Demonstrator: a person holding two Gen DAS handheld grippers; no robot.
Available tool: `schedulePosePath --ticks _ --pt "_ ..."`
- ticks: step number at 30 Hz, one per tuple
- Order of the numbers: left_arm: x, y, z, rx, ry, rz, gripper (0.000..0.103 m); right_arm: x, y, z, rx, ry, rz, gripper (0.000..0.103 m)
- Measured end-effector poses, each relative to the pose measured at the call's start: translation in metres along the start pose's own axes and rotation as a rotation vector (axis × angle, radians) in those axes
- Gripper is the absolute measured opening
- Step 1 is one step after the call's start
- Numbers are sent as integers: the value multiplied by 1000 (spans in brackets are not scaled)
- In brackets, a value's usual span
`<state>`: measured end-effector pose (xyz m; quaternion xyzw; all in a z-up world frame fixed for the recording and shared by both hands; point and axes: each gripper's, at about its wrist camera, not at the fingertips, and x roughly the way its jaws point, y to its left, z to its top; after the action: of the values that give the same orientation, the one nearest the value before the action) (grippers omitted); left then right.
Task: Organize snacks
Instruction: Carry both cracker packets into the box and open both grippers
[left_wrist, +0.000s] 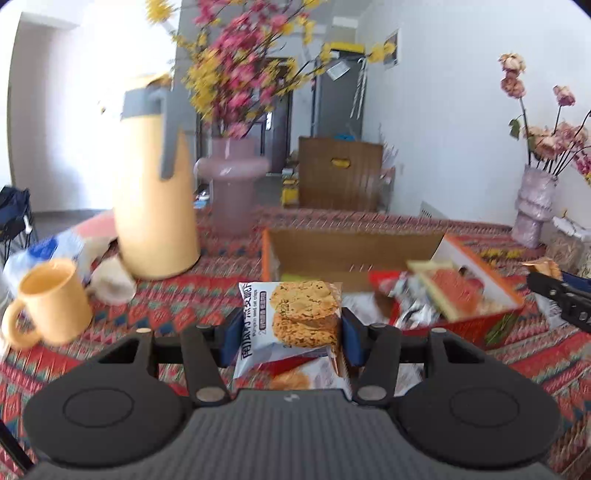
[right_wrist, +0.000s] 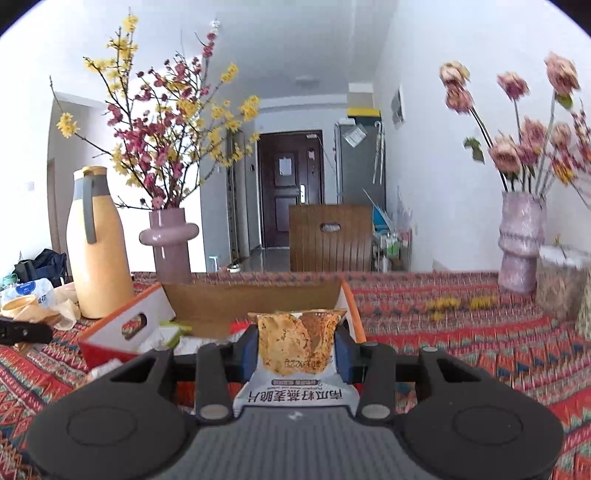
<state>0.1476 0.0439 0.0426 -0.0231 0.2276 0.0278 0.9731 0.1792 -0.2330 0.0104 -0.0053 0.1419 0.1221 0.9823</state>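
Left claw (left_wrist: 282, 334) clamps oat crisp packet (left_wrist: 291, 321); right claw (right_wrist: 297, 354) clamps second packet (right_wrist: 297, 343). Open orange snack box (right_wrist: 255, 302) straight ahead of right claw, ahead-right of left; right nearer.

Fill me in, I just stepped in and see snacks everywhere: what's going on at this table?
A person is tidying snacks with a handheld claw in each hand. The left claw is shut on an oat crisp packet, and the right claw grips a second packet of the same kind. Both are held above the patterned tablecloth, short of the open orange box, which already holds some wrapped snacks. A yellow jug and mug stand off to the side.
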Motion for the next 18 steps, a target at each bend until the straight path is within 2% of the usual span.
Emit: schedulePosePath --ticks 3,7,11,15,18 --pt "9 -12 14 8 -21 -8 55 13 5 15 -16 -9 11 41" --pt "31 -25 31 -13 -10 -27 55 37 13 29 -26 -4 25 41" --pt "55 -37 41 -26 -4 -24 55 66 17 32 -1 3 25 41" --pt "80 -43 39 -29 5 -6 55 86 15 23 35 14 34 41" --pt "101 -40 24 -49 28 -1 54 93 13 15 41 41 37 41"
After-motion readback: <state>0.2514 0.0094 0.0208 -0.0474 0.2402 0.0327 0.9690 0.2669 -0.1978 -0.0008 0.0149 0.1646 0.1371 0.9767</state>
